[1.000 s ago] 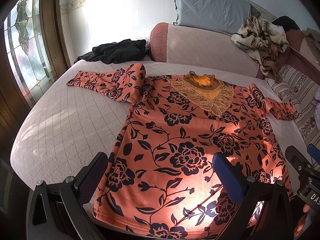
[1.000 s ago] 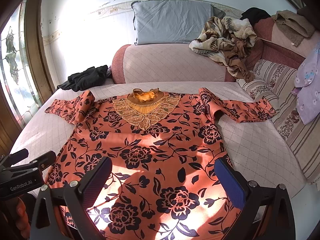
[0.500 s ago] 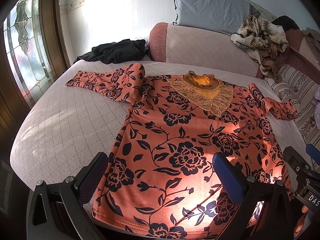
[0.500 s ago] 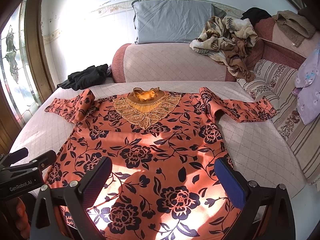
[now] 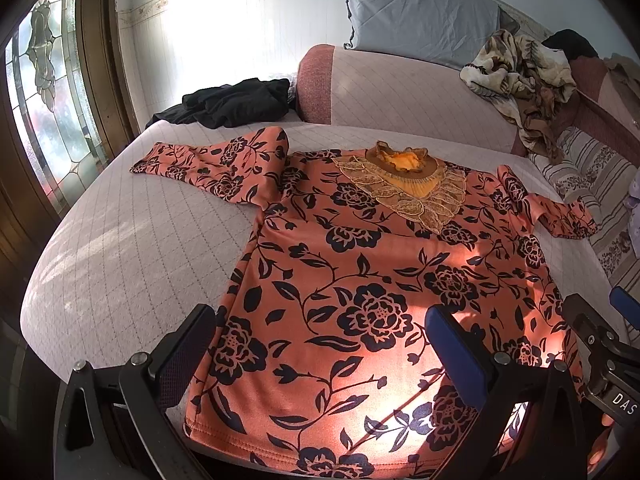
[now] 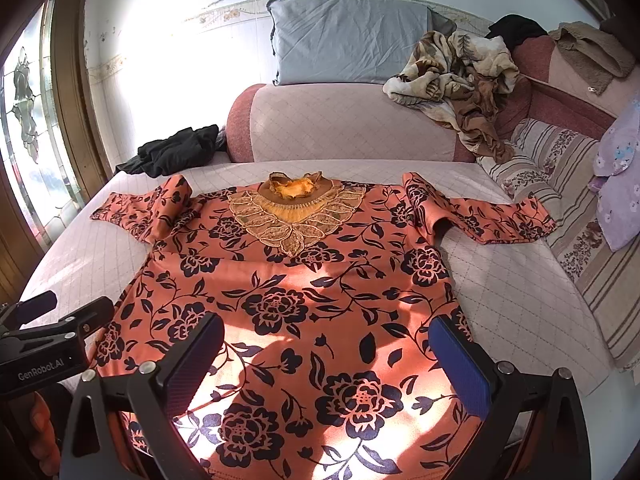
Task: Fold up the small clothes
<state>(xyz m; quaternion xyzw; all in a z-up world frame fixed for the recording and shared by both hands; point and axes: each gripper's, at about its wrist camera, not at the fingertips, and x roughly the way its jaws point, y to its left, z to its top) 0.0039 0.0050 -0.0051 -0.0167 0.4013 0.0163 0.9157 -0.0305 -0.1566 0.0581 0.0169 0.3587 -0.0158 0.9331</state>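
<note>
An orange top with black flowers (image 5: 360, 280) lies flat, front up, on the quilted bed (image 5: 132, 248), hem towards me, gold lace collar (image 5: 404, 184) at the far end. It also shows in the right wrist view (image 6: 312, 288). Both sleeves spread sideways, the left one (image 5: 212, 164) partly doubled over. My left gripper (image 5: 320, 344) is open and empty above the hem's left part. My right gripper (image 6: 324, 356) is open and empty above the hem's right part; it also shows at the left wrist view's right edge (image 5: 600, 340).
A black garment (image 5: 232, 104) lies at the bed's far left corner. A pink bolster (image 6: 352, 124) with a grey pillow (image 6: 348, 40) and a crumpled brown blanket (image 6: 460, 76) is behind. A striped cushion (image 6: 560, 184) lies right. A stained-glass window (image 5: 44, 100) is left.
</note>
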